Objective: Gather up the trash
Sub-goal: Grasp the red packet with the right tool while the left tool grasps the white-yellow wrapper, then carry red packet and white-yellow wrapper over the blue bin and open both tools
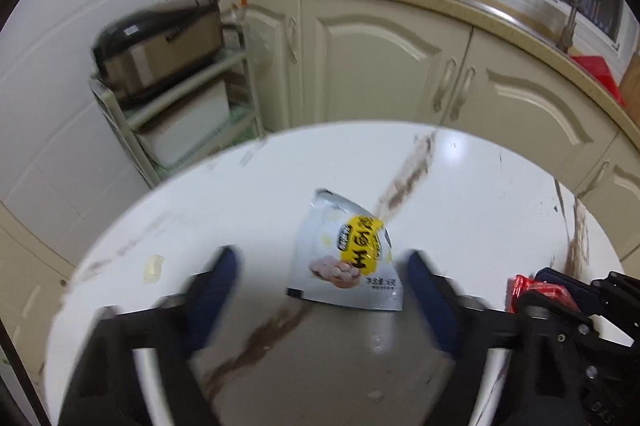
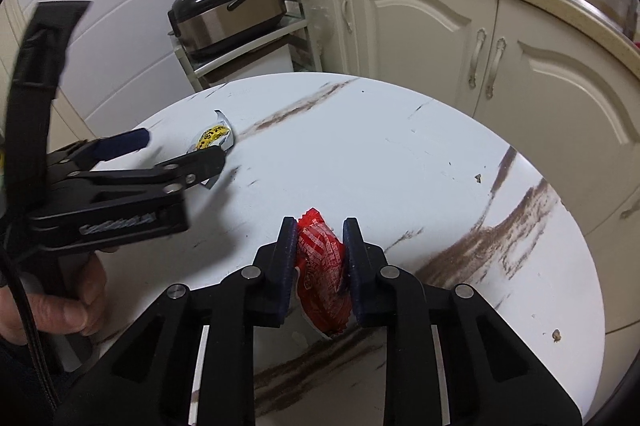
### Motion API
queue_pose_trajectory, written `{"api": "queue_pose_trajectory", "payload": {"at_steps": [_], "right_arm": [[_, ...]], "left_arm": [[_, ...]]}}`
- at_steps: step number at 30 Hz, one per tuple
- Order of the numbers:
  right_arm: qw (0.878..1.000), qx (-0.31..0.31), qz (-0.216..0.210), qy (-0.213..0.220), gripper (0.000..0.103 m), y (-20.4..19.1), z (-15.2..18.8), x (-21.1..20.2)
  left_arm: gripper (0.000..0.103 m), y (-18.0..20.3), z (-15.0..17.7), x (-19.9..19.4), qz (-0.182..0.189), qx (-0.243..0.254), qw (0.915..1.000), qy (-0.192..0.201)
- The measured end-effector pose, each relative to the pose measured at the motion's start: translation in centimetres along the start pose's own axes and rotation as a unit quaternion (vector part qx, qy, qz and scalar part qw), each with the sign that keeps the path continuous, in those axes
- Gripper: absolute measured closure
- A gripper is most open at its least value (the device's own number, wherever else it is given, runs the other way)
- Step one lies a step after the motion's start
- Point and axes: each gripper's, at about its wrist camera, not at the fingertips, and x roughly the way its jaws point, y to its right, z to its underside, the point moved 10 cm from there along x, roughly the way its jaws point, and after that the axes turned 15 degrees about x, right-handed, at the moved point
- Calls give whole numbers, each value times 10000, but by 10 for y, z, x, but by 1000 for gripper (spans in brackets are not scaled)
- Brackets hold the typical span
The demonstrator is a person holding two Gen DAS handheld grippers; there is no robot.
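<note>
Now | L claw (image 1: pixel 320 278) apart, blurred | R claw (image 2: pixel 318 258) clamped on red wrapper (image 2: pixel 322 266), bottom hidden

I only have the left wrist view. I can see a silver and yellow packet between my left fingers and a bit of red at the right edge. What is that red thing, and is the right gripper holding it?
Observer: It is a crumpled red wrapper. In the right wrist view the right gripper is shut on it, both pads pressing its sides.
Operator: Has my left gripper got the packet yet?
Observer: No. From the right wrist view the left gripper is open, one finger on each side of the silver and yellow packet, pads not pressing it.
Operator: Any other trash on the table?
Observer: Two small brown crumbs lie on the white table, right of the red wrapper.
</note>
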Motion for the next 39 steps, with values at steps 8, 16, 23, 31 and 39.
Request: {"api": "queue_pose_trajectory", "payload": {"at_steps": [8, 16, 23, 31, 39], "right_arm": [[9996, 224, -193, 40, 82, 4, 0, -9], [9984, 467, -277, 132, 82, 19, 5, -33], [9976, 580, -232, 288, 82, 33, 13, -63], [9953, 747, -193, 577, 82, 55, 20, -107], [9901, 890, -53, 1083, 82, 89, 19, -173]], "left_arm": [[64, 7, -8, 2, 468, -8, 9986, 239], [79, 11, 2, -19, 819, -44, 9958, 400], [81, 20, 22, -63, 935, -26, 9940, 564], [81, 63, 28, -124, 1029, 230, 9905, 889], [81, 129, 26, -186, 1158, 658, 9829, 1274]]}}
